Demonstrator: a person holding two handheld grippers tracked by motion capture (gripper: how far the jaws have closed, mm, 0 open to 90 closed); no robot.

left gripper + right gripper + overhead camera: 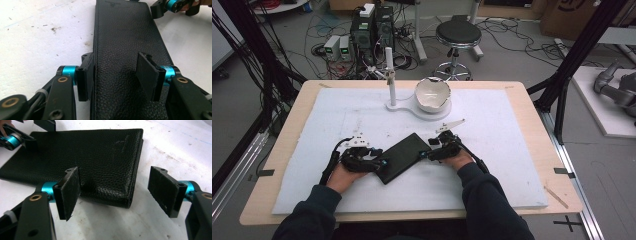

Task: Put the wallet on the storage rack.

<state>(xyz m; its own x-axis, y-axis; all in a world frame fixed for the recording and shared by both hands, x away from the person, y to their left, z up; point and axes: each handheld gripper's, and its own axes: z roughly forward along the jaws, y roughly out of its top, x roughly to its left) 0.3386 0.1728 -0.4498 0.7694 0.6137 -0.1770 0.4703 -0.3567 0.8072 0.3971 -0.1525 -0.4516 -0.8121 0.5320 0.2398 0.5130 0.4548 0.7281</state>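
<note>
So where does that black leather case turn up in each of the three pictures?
High view: the black leather case lies slanted on the white mat, low centre, between the two grippers.
Left gripper view: it runs lengthwise up the middle, one pad at its side edge, the other on its top.
Right gripper view: it spans the upper left, its near corner between the jaws.
Shared landmark: the white mat beneath it.

From my seat I see a wooden table (532, 107) under a white mat (337, 115); beyond it grey floor strewn with cables (512, 35), a black stool (457, 34), computer towers (373, 29).
</note>
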